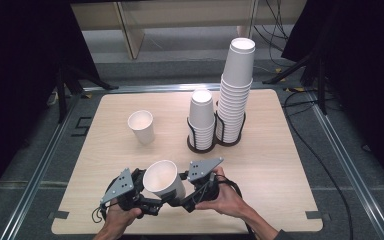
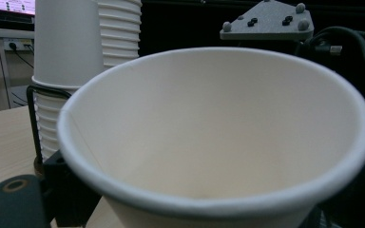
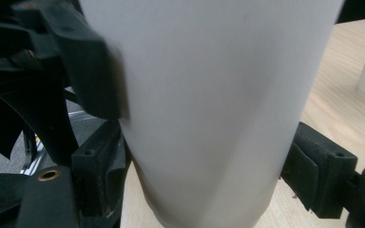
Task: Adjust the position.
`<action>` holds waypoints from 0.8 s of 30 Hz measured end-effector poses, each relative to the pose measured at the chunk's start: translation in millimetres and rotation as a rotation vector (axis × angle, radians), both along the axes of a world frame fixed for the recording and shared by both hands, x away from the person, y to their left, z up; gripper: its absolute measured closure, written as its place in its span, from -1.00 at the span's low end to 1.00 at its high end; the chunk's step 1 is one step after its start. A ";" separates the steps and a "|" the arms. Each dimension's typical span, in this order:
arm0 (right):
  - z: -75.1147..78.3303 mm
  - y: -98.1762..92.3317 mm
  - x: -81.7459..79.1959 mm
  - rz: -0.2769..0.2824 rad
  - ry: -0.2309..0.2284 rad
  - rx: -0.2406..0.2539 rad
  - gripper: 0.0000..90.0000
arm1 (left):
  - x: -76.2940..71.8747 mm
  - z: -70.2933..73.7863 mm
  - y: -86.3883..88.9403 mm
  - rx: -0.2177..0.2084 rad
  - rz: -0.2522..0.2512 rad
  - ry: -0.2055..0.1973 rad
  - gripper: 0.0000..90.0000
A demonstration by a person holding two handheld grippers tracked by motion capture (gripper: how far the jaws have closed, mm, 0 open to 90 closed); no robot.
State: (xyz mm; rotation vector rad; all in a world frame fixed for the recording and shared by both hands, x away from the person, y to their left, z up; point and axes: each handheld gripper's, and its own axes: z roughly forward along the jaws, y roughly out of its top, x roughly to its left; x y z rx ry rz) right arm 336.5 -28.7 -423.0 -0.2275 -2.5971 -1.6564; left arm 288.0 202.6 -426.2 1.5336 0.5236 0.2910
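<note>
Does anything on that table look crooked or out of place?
Little stands out. The tall stack of cups leans slightly in its black holder. The held cup is tilted, its mouth toward the camera, between the left gripper and right gripper. One loose cup stands upright. No spills.

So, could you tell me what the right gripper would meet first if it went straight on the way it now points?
The white paper cup that already stands between its jaws. Beyond it the left gripper faces it closely, so that would likely come next, though depth is hard to judge.
</note>
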 end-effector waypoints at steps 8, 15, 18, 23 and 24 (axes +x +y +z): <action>-2.6 2.9 0.3 0.006 0.007 -0.010 -0.48 | 0.2 0.6 1.3 0.011 -0.006 0.002 -0.69; -5.2 0.3 2.2 0.001 0.021 -0.027 -0.58 | 0.4 2.3 2.6 0.013 0.006 -0.008 -0.66; -5.6 -5.7 1.3 -0.020 0.040 -0.030 -0.60 | 1.0 3.9 5.6 0.018 0.024 -0.017 -0.65; -3.1 -18.6 2.8 -0.074 0.007 -0.053 -0.59 | 5.7 4.0 13.8 0.047 0.079 -0.014 -0.65; -2.9 -20.6 4.0 -0.077 -0.006 -0.058 -0.59 | 6.4 3.6 14.5 0.049 0.090 -0.011 -0.65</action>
